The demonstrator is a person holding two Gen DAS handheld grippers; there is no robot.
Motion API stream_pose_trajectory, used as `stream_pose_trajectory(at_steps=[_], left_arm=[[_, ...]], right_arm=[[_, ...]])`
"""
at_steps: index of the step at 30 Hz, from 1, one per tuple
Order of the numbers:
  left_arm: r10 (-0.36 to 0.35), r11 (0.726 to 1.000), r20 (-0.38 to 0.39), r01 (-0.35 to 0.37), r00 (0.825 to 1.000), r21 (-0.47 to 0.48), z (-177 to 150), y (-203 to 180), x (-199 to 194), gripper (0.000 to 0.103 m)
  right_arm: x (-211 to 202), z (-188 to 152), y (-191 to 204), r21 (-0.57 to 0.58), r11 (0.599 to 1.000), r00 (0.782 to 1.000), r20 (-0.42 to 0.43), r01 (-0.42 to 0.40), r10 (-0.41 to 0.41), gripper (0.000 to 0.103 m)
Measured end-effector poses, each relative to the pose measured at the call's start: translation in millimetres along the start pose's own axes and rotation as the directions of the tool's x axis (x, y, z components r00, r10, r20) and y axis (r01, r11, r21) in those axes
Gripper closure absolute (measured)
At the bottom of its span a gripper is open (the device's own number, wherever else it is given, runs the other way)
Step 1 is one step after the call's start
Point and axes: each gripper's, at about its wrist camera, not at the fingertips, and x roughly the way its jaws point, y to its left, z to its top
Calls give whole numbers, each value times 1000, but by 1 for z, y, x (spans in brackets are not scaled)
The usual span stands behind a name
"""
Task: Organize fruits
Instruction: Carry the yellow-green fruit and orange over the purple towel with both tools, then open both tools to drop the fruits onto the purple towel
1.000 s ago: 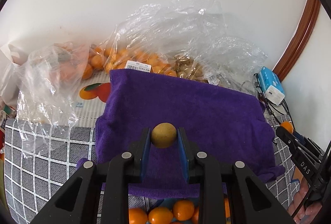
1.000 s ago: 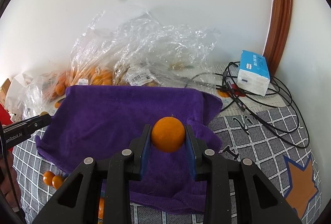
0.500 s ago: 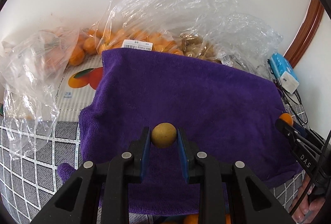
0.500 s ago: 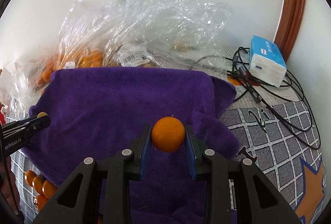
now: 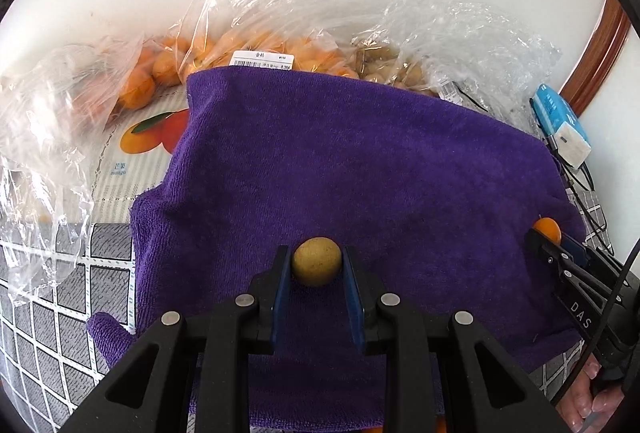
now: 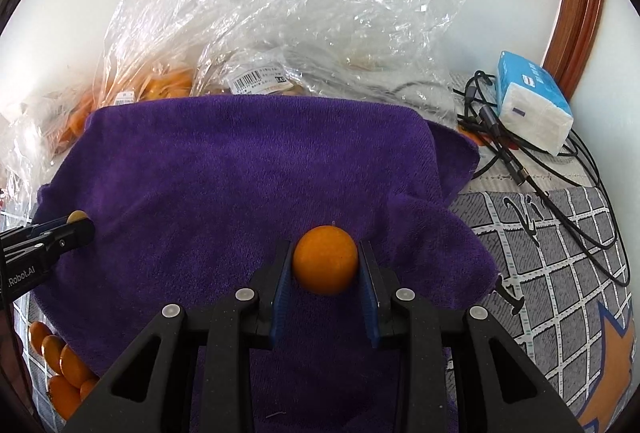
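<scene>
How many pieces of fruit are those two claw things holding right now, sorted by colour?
Orange fruit: 1, in the right gripper
Yellow-brown fruit: 1, in the left gripper
Total: 2

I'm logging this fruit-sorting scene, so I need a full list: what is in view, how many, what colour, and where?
purple towel: one, purple, spread over the middle of the table
brownish-yellow fruit: one, held over the towel's near part
orange fruit: one, orange, held over the towel's near right part
plastic bags: several, clear, behind the towel by the wall, holding orange and brownish fruit
loose orange fruits: a few, orange, by the towel's near left edge
tissue pack: one, blue and white, far right
cables: a tangle, black, beside the tissue pack
tablecloth: one, grey checked
left gripper: one, black with blue fingers
right gripper: one, black with blue fingers
</scene>
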Motion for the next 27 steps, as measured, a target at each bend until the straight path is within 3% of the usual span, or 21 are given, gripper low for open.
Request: stream_pose_trajectory(at_steps=[7,15,19,27], left_arm=[[7,1000,-8,-7,1000,-1,0,0,4,79],[15,1000,-25,-15,1000,0,2,-7,5,78],[-8,1000,3,8,1000,6,1,-9,-10,59],[-45,999,101,44,994,13,6,-13,-58,50]], right_arm=[[3,-1,1,2,1000,1000,-12,-1,2,68],[-21,1,-2,11,1000,999,36,9,-9,44],[-38,0,-5,21,999,998,58,32,-33,38],[-83,-10,-19,63,995,993,79,81,-86,37]])
